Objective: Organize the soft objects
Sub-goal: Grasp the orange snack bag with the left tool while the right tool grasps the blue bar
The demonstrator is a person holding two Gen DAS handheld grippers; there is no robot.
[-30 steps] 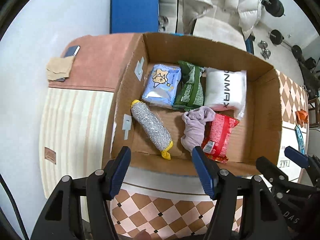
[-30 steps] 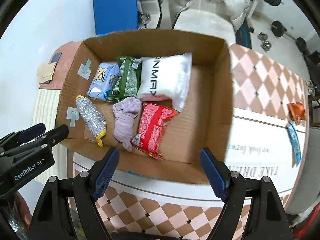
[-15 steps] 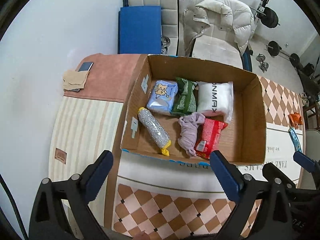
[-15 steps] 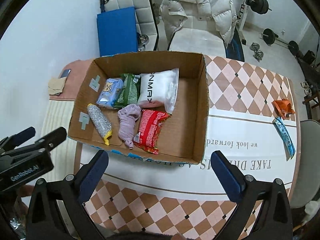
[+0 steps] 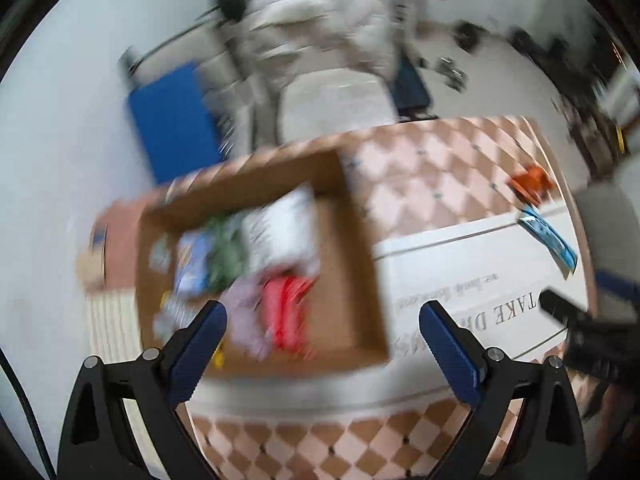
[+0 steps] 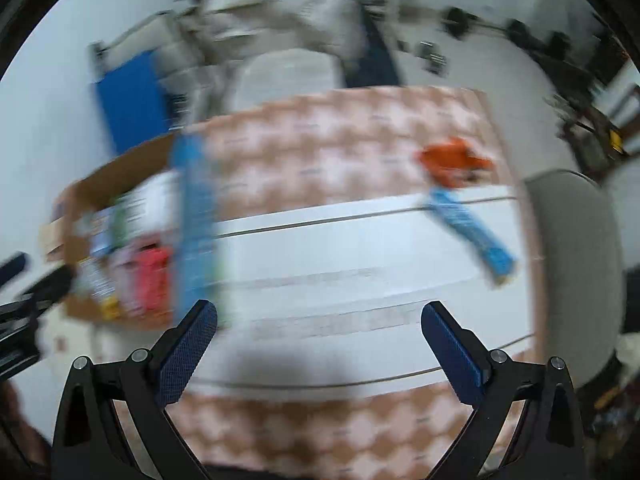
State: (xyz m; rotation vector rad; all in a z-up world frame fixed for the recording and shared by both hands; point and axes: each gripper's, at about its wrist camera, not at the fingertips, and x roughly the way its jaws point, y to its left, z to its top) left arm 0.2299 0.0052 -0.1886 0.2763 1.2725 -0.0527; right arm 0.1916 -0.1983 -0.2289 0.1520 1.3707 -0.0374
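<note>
Both views are motion-blurred. A cardboard box (image 5: 352, 280) sits on the table and holds several soft items: a white pack (image 5: 280, 228), a green pack (image 5: 228, 256), a red pack (image 5: 286, 312) and a lilac cloth (image 5: 244, 312). The box also shows at the left of the right wrist view (image 6: 120, 172). An orange item (image 6: 452, 160) and a long blue packet (image 6: 468, 232) lie on the table to the right, also seen in the left wrist view as orange (image 5: 530, 182) and blue (image 5: 548, 240). My left gripper (image 5: 322, 350) is open and empty above the box's near edge. My right gripper (image 6: 318, 350) is open and empty over the white cloth strip.
The table has a checked cloth (image 5: 440, 168) with a white lettered strip (image 5: 472, 280). A chair with a white jacket (image 5: 320, 40) and a blue mat (image 5: 172, 120) stand behind the table. A grey chair (image 6: 576, 260) is at the right edge.
Both grippers have swung to the right and opened wider than a second ago. The box has shifted left in both views; the orange and blue items are now nearer the centre.
</note>
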